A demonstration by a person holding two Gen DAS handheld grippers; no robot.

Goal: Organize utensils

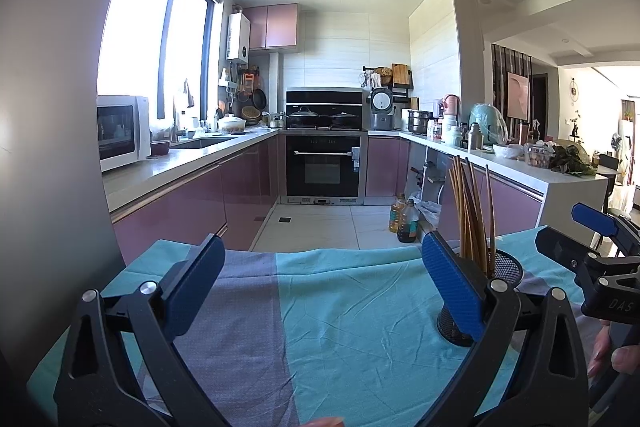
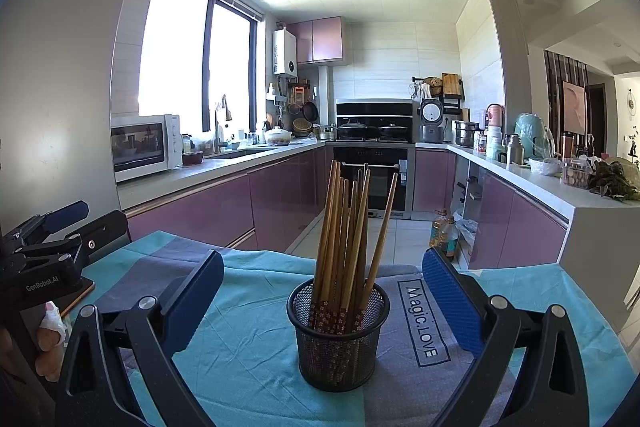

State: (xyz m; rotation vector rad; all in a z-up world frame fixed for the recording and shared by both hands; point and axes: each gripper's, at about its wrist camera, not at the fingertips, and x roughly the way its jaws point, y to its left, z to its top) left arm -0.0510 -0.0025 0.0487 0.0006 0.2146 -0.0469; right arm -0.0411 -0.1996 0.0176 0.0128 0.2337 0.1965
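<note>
A black mesh cup (image 2: 338, 335) stands upright on the teal and grey cloth (image 2: 248, 347). Several wooden chopsticks (image 2: 347, 227) stand in it, tips up, fanned out. My right gripper (image 2: 322, 291) is open and empty, with the cup centred between its blue pads and a little ahead of them. My left gripper (image 1: 320, 279) is open and empty over bare cloth (image 1: 340, 307). In the left wrist view the cup (image 1: 500, 279) and chopsticks (image 1: 472, 215) show behind the right-hand pad (image 1: 452, 291). The right gripper's side shows at that view's right edge (image 1: 576, 239).
The cloth-covered table ends at its far edge (image 2: 280, 255), with tiled kitchen floor beyond. Oil bottles (image 2: 444, 231) stand on the floor by the right counter. Purple cabinets, an oven (image 2: 370, 179) and a microwave (image 2: 146, 147) line the kitchen.
</note>
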